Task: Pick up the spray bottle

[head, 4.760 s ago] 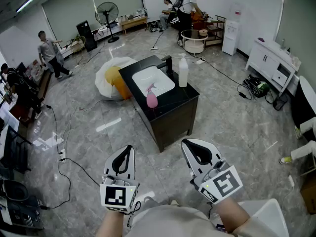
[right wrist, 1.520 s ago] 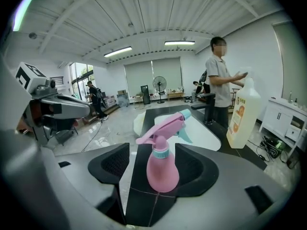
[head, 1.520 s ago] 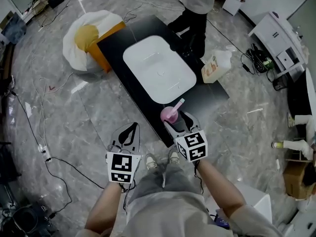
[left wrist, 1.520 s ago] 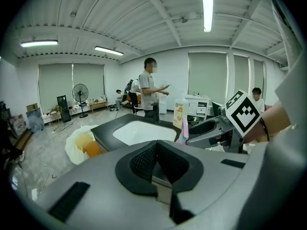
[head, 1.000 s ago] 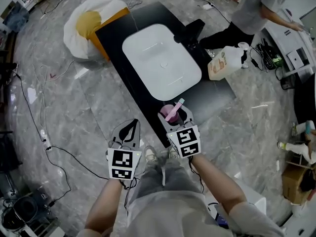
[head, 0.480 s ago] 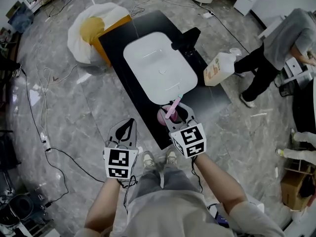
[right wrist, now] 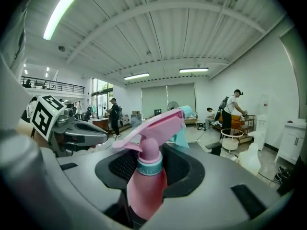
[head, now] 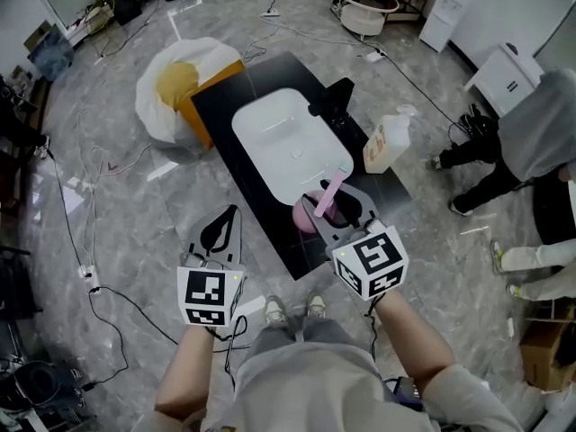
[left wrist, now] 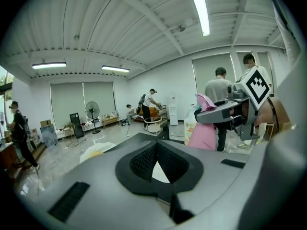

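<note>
The pink spray bottle (head: 310,212) with a pink trigger head and teal collar stands upright between the jaws of my right gripper (head: 335,207), which is shut on its body. It hangs over the near end of the black counter (head: 261,192). In the right gripper view the spray bottle (right wrist: 146,181) fills the middle, pinched low down by the right gripper (right wrist: 151,174). My left gripper (head: 225,228) hovers to the left, off the counter, tips together and nothing in it. The left gripper view shows the left gripper (left wrist: 156,150) and, at right, the spray bottle (left wrist: 204,134).
A white sink (head: 288,142) is set in the counter, with a black faucet (head: 335,102) and a white pump bottle (head: 382,142) behind it. A white and yellow bag (head: 180,88) lies on the floor beyond. A person (head: 540,142) bends at right. Cables (head: 90,268) run along the left floor.
The right jaws closed on the spray bottle and raised it off the counter. Both grippers have risen. The person at the right has moved farther right.
</note>
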`<state>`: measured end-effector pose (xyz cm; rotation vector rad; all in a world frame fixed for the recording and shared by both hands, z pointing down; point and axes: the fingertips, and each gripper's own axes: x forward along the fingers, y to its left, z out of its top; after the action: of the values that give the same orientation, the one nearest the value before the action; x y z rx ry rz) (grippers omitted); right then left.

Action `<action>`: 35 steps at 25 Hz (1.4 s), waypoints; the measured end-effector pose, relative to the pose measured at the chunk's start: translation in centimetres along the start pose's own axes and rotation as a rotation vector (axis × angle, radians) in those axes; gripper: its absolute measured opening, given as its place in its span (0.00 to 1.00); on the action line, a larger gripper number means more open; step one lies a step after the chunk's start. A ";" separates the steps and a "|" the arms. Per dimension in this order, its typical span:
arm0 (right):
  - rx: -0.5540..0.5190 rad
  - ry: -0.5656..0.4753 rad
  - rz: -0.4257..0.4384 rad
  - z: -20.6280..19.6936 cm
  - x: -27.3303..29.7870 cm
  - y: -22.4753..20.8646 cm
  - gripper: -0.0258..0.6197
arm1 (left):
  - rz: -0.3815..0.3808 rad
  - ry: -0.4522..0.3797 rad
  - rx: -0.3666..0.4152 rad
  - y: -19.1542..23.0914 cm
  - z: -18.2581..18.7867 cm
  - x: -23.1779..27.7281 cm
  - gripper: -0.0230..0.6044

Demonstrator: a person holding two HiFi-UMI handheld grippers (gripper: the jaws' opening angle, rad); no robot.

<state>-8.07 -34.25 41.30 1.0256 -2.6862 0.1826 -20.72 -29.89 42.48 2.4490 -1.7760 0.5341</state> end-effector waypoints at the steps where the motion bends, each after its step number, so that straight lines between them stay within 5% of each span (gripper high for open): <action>1: -0.007 -0.012 0.005 0.9 -0.6 0.3 0.32 | 0.006 -0.018 0.009 0.2 0.9 -0.5 0.07; 15: -0.095 -0.124 0.092 7.4 -8.9 6.6 0.31 | 0.051 -0.229 0.068 -0.8 9.8 -8.4 0.07; 35: -0.080 -0.094 0.105 4.6 -11.6 9.0 0.31 | -0.002 -0.177 0.074 -3.9 6.9 -10.9 0.07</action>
<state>-6.73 -21.13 33.36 0.8909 -2.8095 0.0466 -18.39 -20.47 33.13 2.6221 -1.8486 0.4007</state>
